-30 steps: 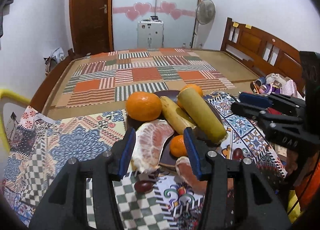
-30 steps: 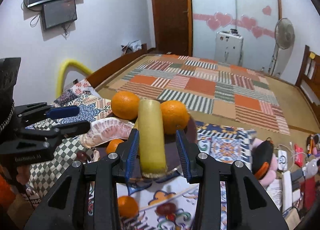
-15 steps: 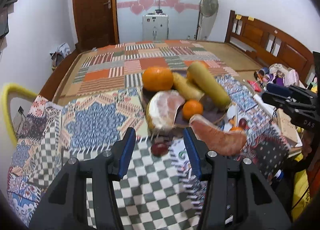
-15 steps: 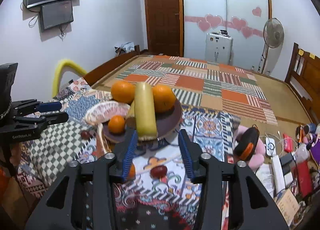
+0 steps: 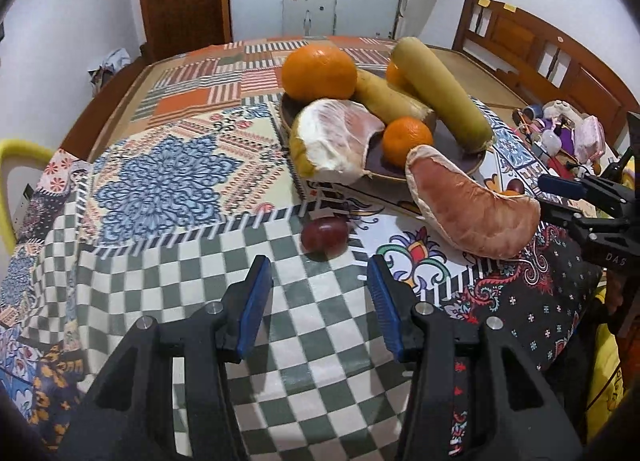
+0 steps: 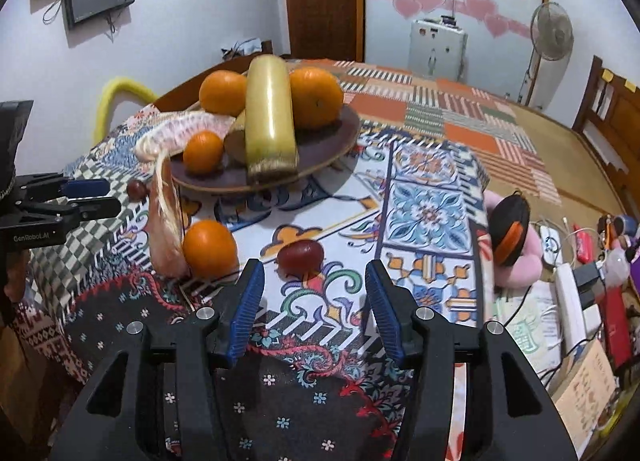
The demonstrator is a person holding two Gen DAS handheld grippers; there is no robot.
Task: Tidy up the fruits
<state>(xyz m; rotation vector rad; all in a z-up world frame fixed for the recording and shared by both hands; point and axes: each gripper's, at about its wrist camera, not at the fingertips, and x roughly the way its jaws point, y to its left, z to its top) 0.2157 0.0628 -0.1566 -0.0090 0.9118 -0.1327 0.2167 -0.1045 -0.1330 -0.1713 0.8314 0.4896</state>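
Note:
A dark plate (image 5: 460, 165) (image 6: 320, 149) holds two oranges (image 5: 319, 73), a small mandarin (image 5: 406, 141), two long yellow fruits (image 5: 440, 91) and a peeled pomelo piece (image 5: 332, 145). A pink pomelo wedge (image 5: 472, 209) (image 6: 166, 229) lies on the cloth in front of the plate. A red plum (image 5: 325, 236) lies just ahead of my open, empty left gripper (image 5: 320, 301). My right gripper (image 6: 314, 301) is open and empty, behind another red plum (image 6: 301, 255) and a loose mandarin (image 6: 210, 249).
The patterned tablecloth (image 5: 160, 189) covers the table. A bed with a patchwork mat (image 6: 460, 121) lies beyond. Clutter, cables and a black-orange object (image 6: 510, 229) sit at the right edge. A yellow chair back (image 5: 16, 153) stands at left.
Both grippers have drawn back from the plate and lowered toward the near table edge. They stay open and empty. The fruit has not moved.

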